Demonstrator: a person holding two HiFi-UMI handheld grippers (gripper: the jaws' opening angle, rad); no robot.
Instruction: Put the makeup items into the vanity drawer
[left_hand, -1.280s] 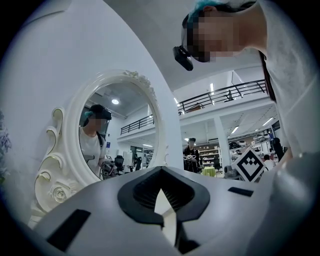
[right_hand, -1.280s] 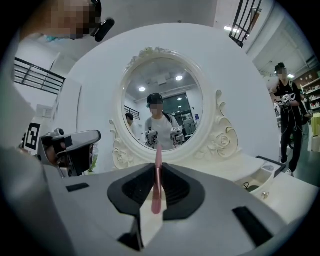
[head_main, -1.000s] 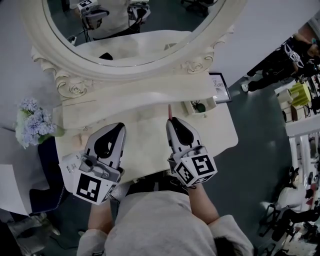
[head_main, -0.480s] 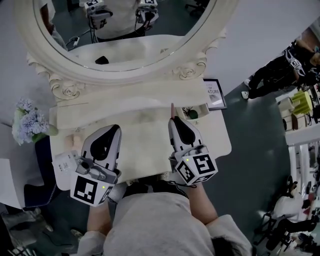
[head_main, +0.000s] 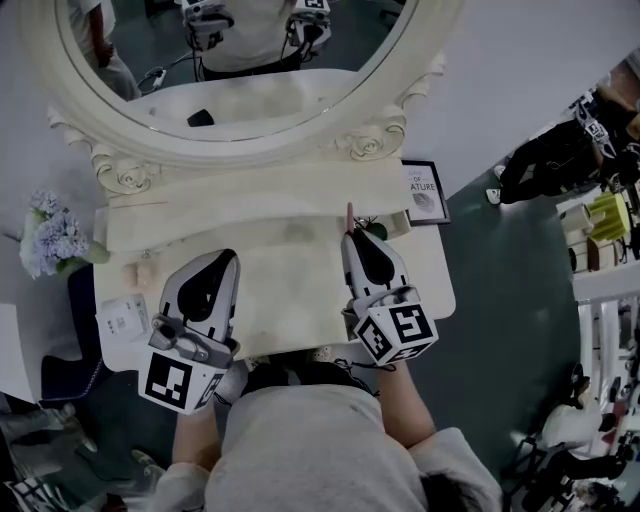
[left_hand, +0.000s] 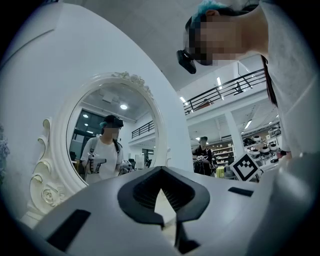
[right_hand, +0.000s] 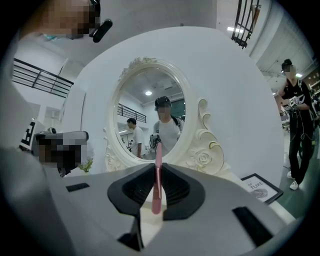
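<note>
Cream-white vanity counter under oval carved-frame mirror. White wall behind, dark grey-green floor to the right. Open shop hall beyond, other people standing about.

Left to right:
- Pale blue flower bunch just off the counter's left end.
- Small white box at the left edge.
- Left gripper over the top, jaws together, nothing between.
- Right gripper clamped on thin pink makeup stick, stick poking out past the tips, above the counter.
- Small framed sign at the back right.

No open drawer in view. Judged early: one item in hand, none seen stowed, drawer yet to be reached.
</note>
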